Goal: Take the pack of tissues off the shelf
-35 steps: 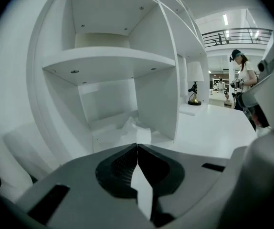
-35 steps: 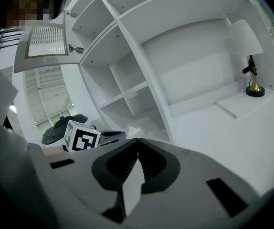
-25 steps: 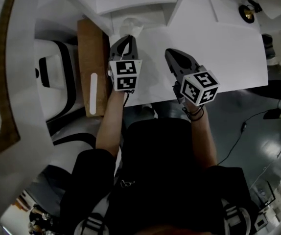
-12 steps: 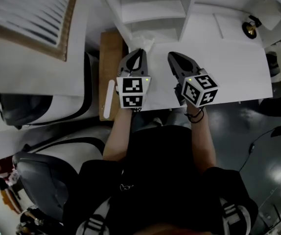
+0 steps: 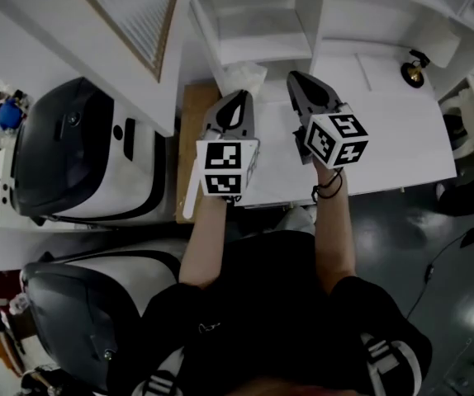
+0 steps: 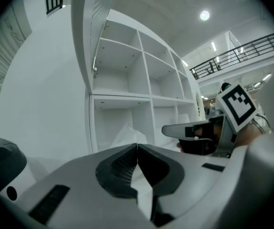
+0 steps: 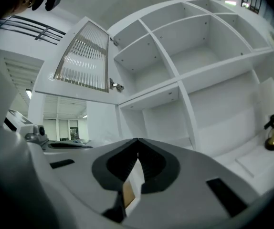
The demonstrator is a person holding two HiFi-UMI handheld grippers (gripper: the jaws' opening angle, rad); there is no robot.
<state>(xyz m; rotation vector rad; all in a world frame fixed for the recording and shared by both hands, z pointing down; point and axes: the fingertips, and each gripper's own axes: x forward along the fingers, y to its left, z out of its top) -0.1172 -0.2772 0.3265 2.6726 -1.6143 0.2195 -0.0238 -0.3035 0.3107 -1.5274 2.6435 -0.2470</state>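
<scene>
The pack of tissues [image 5: 244,76] is a white crinkled bundle in the bottom left compartment of the white shelf unit [image 5: 320,16]. In the left gripper view the pack of tissues [image 6: 126,133] shows just past my jaw tips. My left gripper [image 5: 239,96] is shut with nothing in it, pointing at the pack from a short way off. My right gripper [image 5: 294,76] is also shut and empty, beside the left one, aimed at the compartment to the right. From the left gripper [image 6: 137,145] I see the right gripper [image 6: 165,129] alongside it.
A small brass ornament [image 5: 415,70] stands at the right on the white desk [image 5: 402,139]. A wooden board [image 5: 193,126] lies along the desk's left edge. Black and white machines [image 5: 76,151] stand at the left. A louvred door [image 5: 134,11] hangs open at the upper left.
Both grippers have risen and come nearer the shelf. The head view has swung up, so the shelf compartments and the louvred door now show more fully.
</scene>
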